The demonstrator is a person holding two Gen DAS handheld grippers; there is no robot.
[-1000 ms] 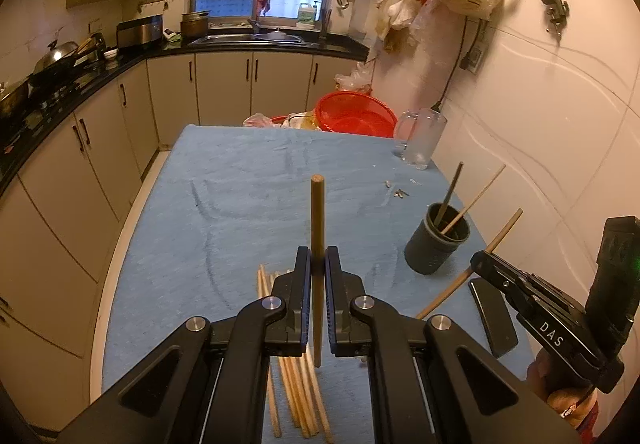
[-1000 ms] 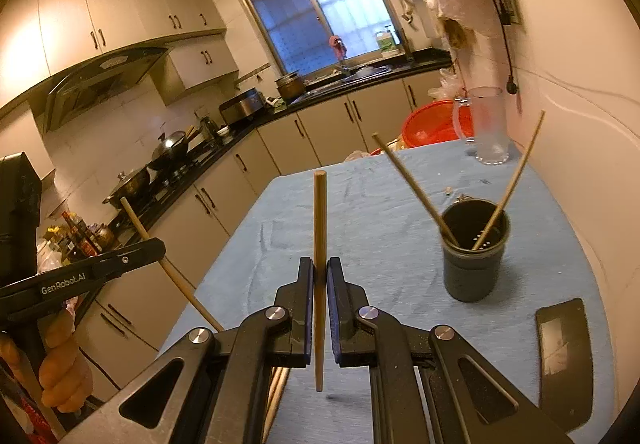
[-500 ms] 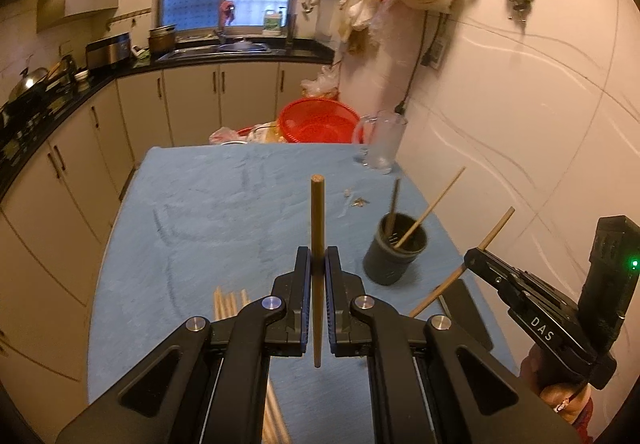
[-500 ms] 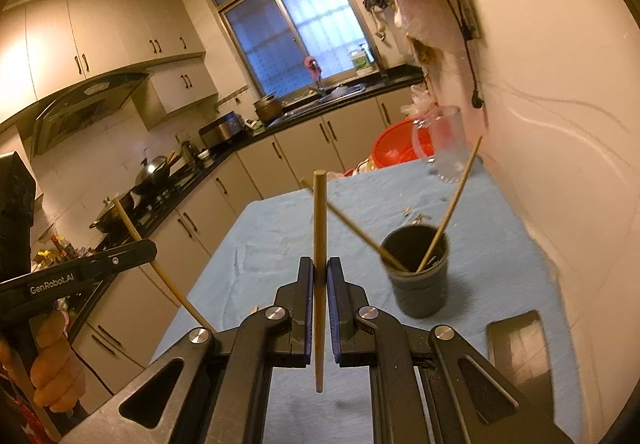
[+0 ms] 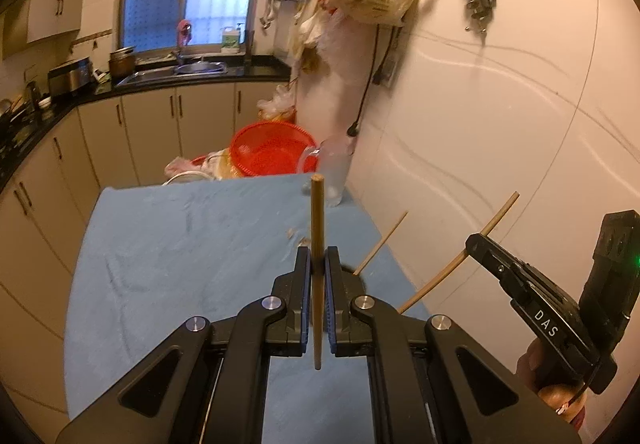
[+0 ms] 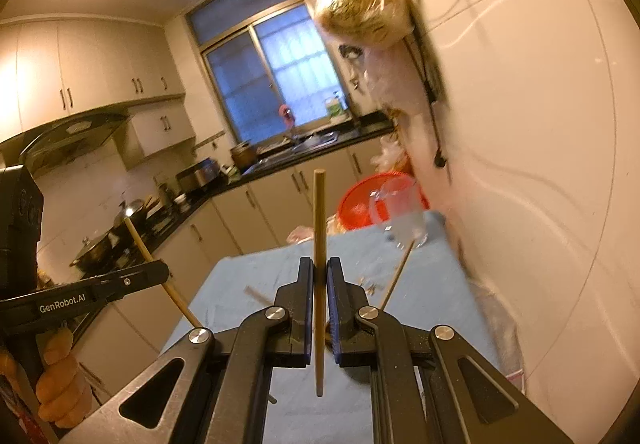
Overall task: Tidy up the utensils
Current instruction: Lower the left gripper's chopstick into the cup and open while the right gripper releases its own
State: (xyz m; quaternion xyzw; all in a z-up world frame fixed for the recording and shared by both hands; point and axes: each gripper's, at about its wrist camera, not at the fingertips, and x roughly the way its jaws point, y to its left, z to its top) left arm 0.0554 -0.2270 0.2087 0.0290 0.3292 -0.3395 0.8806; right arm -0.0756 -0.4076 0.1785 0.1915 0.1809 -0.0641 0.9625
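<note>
My left gripper (image 5: 317, 260) is shut on an upright wooden chopstick (image 5: 317, 211), held above the blue-covered table (image 5: 180, 244). My right gripper (image 6: 319, 270) is shut on a second upright chopstick (image 6: 319, 211). Each gripper shows in the other's view: the right gripper (image 5: 474, 244) at the right with its slanted chopstick (image 5: 452, 270), the left gripper (image 6: 162, 271) at the left with its chopstick (image 6: 140, 244). A chopstick (image 5: 382, 242) leans out from behind my left fingers. The dark cup that holds it is hidden behind them. That leaning chopstick (image 6: 396, 276) also shows in the right wrist view.
A red basket (image 5: 272, 147) and a clear glass jug (image 5: 332, 171) stand at the table's far end by the white wall. The wall runs close along the table's right side. Kitchen cabinets and a counter line the left and back.
Both grippers have risen and moved forward over the table with their chopsticks. The cup has slid out of sight behind the fingers, and the loose chopsticks on the cloth have left the view.
</note>
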